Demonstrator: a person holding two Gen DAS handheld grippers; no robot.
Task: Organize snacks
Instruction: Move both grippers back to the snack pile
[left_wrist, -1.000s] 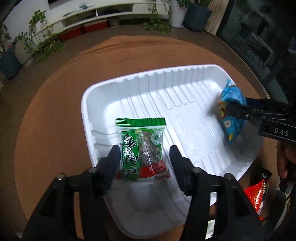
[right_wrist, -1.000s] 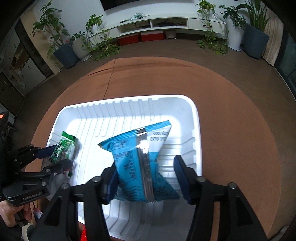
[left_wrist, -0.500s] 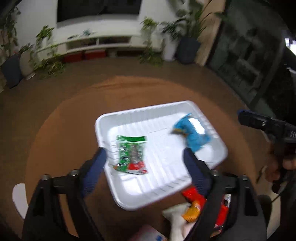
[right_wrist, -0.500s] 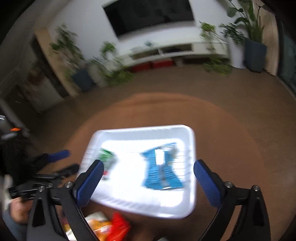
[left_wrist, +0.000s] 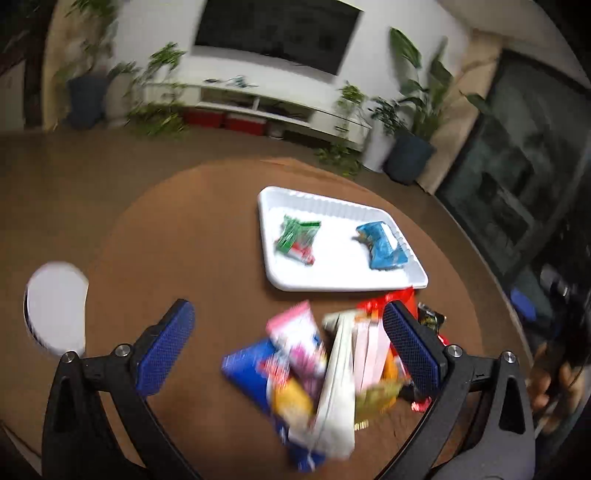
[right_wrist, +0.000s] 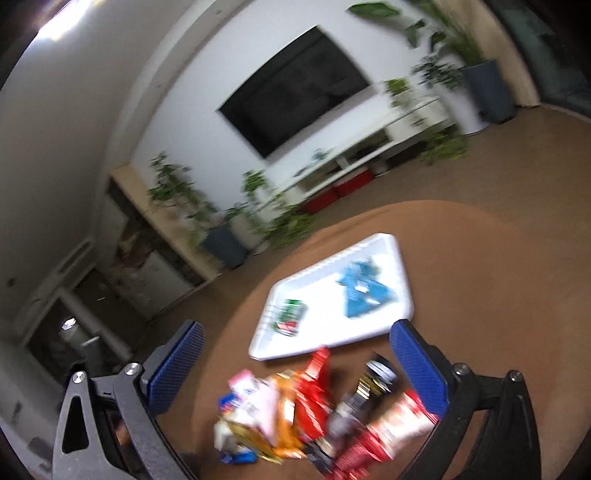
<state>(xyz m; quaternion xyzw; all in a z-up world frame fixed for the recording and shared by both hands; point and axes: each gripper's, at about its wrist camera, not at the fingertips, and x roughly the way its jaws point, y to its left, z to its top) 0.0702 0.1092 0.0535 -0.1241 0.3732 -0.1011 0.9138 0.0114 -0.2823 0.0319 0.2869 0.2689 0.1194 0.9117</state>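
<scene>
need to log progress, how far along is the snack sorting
Done: a green packet and a blue packet lie apart in the white tray. In hand: nothing, the left gripper and right gripper are both open. Left: the snack pile on the table beside the tray.

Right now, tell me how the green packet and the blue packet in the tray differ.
The green packet has a red end; the blue packet is blue nearly all over. The green packet lies toward the left end of the white tray, the blue packet toward the right, and the blue one looks larger. Both lie flat inside the tray, apart, with no gripper touching them.
</scene>
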